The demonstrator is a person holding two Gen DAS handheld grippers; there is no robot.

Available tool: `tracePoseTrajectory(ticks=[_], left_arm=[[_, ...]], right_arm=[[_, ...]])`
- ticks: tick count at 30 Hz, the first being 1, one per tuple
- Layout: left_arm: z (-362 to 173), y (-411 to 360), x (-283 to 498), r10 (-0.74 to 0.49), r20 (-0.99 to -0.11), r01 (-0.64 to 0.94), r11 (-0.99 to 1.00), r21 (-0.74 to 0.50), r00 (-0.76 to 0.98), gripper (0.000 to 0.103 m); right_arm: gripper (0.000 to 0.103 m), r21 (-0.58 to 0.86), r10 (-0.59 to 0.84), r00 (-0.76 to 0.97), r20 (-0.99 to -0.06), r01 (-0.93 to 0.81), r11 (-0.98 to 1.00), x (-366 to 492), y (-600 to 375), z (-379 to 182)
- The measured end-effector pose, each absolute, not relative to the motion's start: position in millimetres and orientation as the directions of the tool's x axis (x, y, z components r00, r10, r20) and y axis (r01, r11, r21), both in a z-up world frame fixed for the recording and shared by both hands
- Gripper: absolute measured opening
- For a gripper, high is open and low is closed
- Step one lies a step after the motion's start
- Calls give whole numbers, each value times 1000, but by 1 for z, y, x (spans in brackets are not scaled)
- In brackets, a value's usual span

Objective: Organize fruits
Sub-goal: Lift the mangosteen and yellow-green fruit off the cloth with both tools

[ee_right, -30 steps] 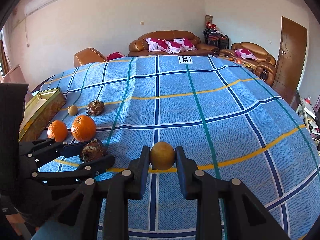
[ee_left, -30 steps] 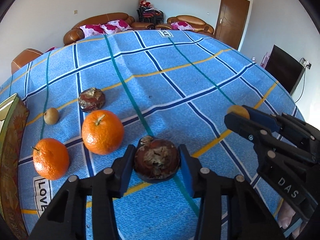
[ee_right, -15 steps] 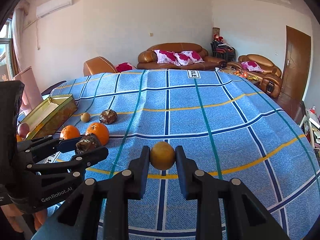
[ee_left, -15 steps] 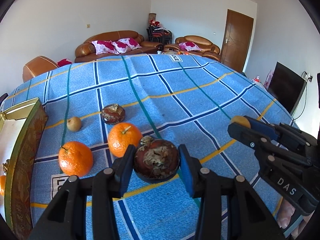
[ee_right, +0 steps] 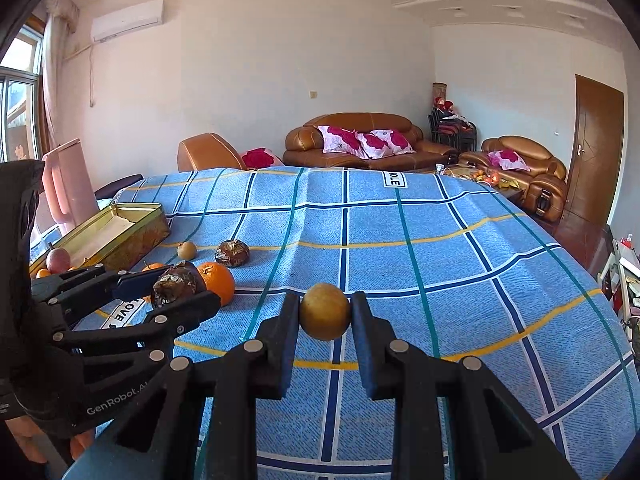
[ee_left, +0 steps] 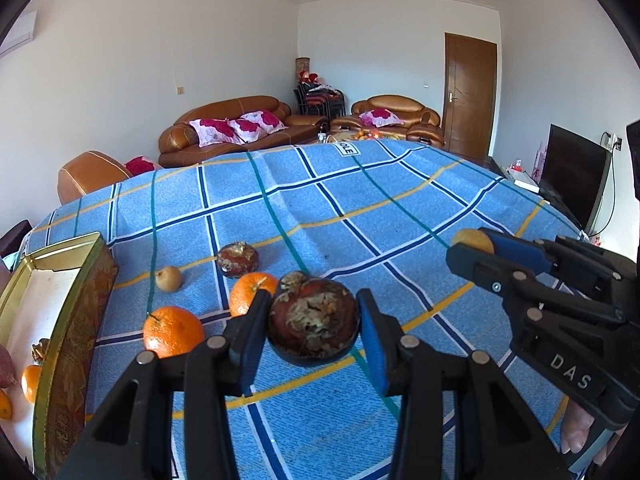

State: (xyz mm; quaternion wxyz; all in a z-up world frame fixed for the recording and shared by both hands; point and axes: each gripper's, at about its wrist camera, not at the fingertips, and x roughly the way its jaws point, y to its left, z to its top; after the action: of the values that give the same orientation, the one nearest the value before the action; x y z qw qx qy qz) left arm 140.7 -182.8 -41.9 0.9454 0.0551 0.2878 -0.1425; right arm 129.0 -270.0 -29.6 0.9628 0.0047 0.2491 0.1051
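1. My left tool is clamped on a dark, flaky-skinned fruit, held above the surface near its left edge.
2. My right tool is clamped on a small yellow-brown fruit, lifted over the middle of the near edge; from the left camera I see that tool side-on with the fruit at its tip.
3. On the blue checked cloth, two oranges sit near the left edge, close to each other.
4. Farther in, a second dark fruit and a small tan fruit lie just beside each other.
5. A gold tin stands open along the left edge; I can see a few fruits inside it at its near end, one of them orange.
6. From the right camera the tin sits beyond my left tool.
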Motion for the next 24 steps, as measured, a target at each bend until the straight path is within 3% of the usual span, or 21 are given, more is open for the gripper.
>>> tracePoseTrajectory(ticks=[24], left_arm=[[-31, -180, 116, -216, -446, 269, 961, 59, 869, 45]], right_arm=[[28, 18, 219, 906, -361, -228, 974, 105, -267, -21]])
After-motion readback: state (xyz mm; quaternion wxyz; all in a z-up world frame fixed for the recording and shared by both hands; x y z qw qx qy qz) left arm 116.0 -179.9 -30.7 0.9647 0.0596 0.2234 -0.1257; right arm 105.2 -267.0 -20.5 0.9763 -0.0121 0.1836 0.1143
